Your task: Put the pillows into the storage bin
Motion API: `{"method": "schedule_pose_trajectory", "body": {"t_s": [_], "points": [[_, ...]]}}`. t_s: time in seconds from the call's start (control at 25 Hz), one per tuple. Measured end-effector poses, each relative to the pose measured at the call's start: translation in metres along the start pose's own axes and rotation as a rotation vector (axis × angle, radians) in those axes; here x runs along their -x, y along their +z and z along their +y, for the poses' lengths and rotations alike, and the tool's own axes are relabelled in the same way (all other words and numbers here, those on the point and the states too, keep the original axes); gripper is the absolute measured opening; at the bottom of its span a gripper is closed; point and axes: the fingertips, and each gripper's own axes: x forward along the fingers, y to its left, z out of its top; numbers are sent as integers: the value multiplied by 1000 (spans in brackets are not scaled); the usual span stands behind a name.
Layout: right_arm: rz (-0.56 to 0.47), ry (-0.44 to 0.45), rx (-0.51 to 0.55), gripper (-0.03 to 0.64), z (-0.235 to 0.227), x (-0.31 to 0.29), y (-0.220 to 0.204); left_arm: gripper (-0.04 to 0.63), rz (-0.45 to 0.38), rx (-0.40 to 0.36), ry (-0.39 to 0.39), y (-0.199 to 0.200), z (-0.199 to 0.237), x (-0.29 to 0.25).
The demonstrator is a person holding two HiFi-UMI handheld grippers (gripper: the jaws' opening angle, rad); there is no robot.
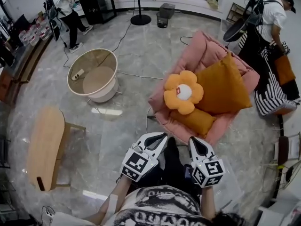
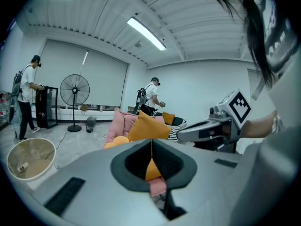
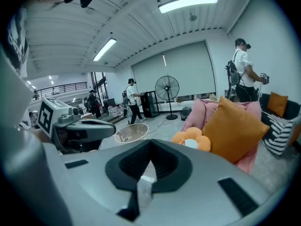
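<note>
Both grippers held low near person's body, short of pillows. Left gripper (image 1: 160, 136) jaws together, nothing between; right gripper (image 1: 197, 142) likewise closed, empty.

Pillows all on pink lounge chair (image 1: 197, 48): flower pillow (image 1: 183, 92) leaning against large orange pillow (image 1: 225, 86), small orange pillow (image 1: 195, 120) below, at front edge. Storage bin not identifiable in any view.

Risks:
- jaws closed, so a reach now would push the pillow rather than grasp it
- pulling large pillow first likely tips flower pillow to floor
- soft fabric may slip from pinch
- floor cable (image 1: 134, 75) is trip hazard

Writing: none readable. Square markers on gripper cubes, small red tag on flower pillow illegible.
</note>
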Motion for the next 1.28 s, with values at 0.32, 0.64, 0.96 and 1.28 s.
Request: {"method": "schedule_pose_trajectory", "body": {"t_s": [0.32,0.64,0.96,1.28], "points": [[85,108,69,-2,-36,-92,7,14,28,59,122,-9,57,-27],[181,192,169,4,-122,-228,23,14,86,114,250,-12,130,-80],[339,182,267,139,-234,-359,7,14,131,141,249,-12,160,-138],[543,155,426,317,-315,-445,-29,14,200,153,227,-24,177,-177]]}}
